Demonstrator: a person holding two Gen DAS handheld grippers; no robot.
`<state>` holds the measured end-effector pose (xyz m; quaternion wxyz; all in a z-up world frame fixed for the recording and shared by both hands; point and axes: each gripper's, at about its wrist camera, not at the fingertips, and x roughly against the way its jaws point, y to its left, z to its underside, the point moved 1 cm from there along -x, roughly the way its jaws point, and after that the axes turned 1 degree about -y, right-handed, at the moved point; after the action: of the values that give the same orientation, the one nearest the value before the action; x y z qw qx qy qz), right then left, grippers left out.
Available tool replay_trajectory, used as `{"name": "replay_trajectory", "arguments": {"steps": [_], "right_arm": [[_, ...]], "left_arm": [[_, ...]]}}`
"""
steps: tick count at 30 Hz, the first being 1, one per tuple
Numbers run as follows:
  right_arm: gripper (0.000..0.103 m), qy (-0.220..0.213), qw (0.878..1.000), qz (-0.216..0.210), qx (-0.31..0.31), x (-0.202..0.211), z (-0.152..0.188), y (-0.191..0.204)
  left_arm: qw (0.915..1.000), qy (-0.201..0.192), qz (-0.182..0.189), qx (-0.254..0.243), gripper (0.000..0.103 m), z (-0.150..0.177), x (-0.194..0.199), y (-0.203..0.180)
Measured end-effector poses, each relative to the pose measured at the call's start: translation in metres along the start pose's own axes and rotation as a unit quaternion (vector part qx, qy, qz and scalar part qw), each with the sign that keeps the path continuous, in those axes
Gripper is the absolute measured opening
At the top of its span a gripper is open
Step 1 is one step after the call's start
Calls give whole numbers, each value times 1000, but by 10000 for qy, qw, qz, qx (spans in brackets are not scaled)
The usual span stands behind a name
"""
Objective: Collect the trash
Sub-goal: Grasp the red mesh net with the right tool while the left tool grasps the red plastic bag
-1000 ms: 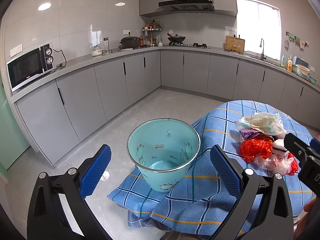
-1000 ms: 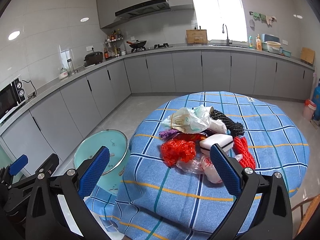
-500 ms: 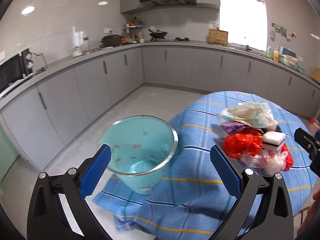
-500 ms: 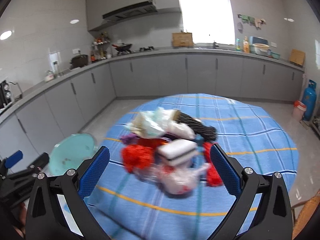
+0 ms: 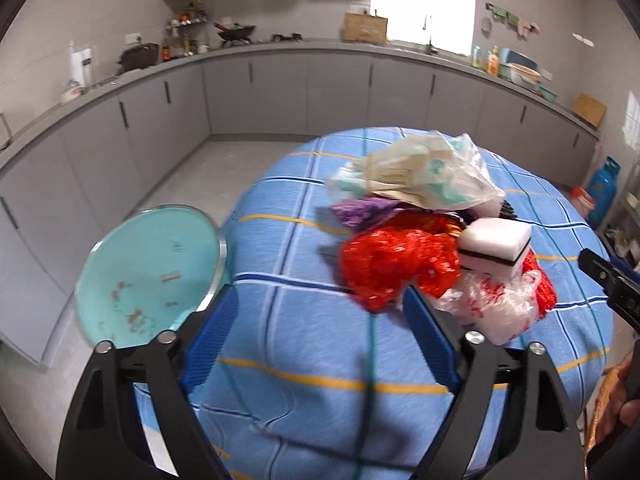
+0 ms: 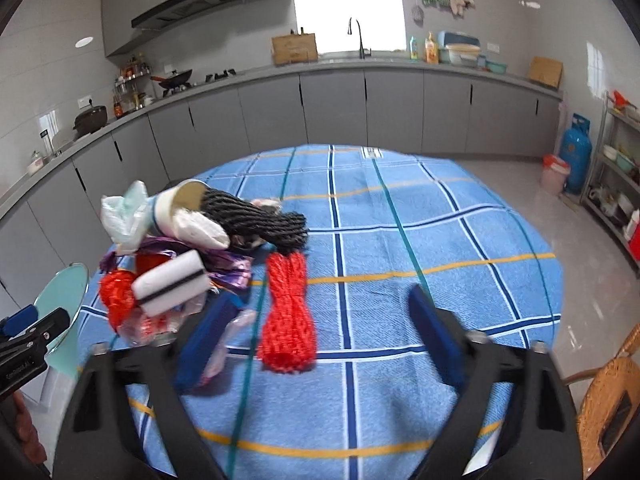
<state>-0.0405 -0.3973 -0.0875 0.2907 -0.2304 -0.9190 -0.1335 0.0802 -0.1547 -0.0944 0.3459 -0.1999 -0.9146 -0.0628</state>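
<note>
A heap of trash lies on the round table with the blue checked cloth (image 5: 304,272): a clear bag of wrappers (image 5: 420,168), red mesh netting (image 5: 396,264), a white sponge block (image 5: 496,246), a crumpled clear bag (image 5: 496,304). The teal bin (image 5: 148,276) stands at the table's left edge. My left gripper (image 5: 320,320) hovers over the cloth just short of the red netting, jaws closing, nothing between them. My right gripper (image 6: 320,322) is above a red mesh roll (image 6: 288,308), which lies between its closing jaws without touching the pads. A black mesh roll (image 6: 256,220) lies behind.
Grey kitchen cabinets (image 6: 332,112) and a countertop run around the room. A wicker chair (image 6: 608,404) stands at the table's right side. A blue gas cylinder (image 6: 576,152) and a metal shelf rack (image 6: 620,176) are at the far right. Grey floor tiles surround the table.
Both grippers have swept right and down toward the trash heap, and their jaws have narrowed. The bin has slid to the left edge of the left wrist view.
</note>
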Motion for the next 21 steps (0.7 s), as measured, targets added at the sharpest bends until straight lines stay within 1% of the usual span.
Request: {"name": "replay_trajectory", "arguments": {"steps": [3, 7, 8, 9, 12, 14, 17, 19, 20, 21], "right_arm": [[73, 205, 9998, -52, 38, -16, 0, -1], [73, 441, 9989, -126, 16, -35, 1, 0], [70, 521, 9986, -115, 10, -40, 2, 1], [64, 625, 9980, -125, 1, -46, 3, 1], [57, 867, 9958, -294, -35, -56, 8, 2], [57, 917, 9953, -312, 0, -60, 10, 3], [57, 1073, 9931, -461, -94, -67, 13, 2], [54, 1147, 9917, -566, -141, -69, 17, 3], [48, 1169, 9910, -629, -161, -69, 18, 3], [38, 1185, 9899, -758, -177, -68, 19, 3]], "left_arm": [[9999, 37, 150, 13, 81, -6, -10, -10], [9998, 61, 187, -39, 81, -13, -24, -20], [9998, 76, 158, -39, 81, -15, -29, -22], [9998, 121, 153, -20, 81, -16, -34, -23], [9994, 205, 248, 136, 81, -20, -42, -21], [9990, 262, 308, 175, 81, -21, -49, -22], [9976, 422, 474, 282, 81, -21, -62, -25], [9965, 525, 563, 330, 80, -20, -69, -27], [9958, 571, 625, 354, 74, -20, -72, -27], [9951, 601, 686, 378, 63, -20, -74, -27]]}}
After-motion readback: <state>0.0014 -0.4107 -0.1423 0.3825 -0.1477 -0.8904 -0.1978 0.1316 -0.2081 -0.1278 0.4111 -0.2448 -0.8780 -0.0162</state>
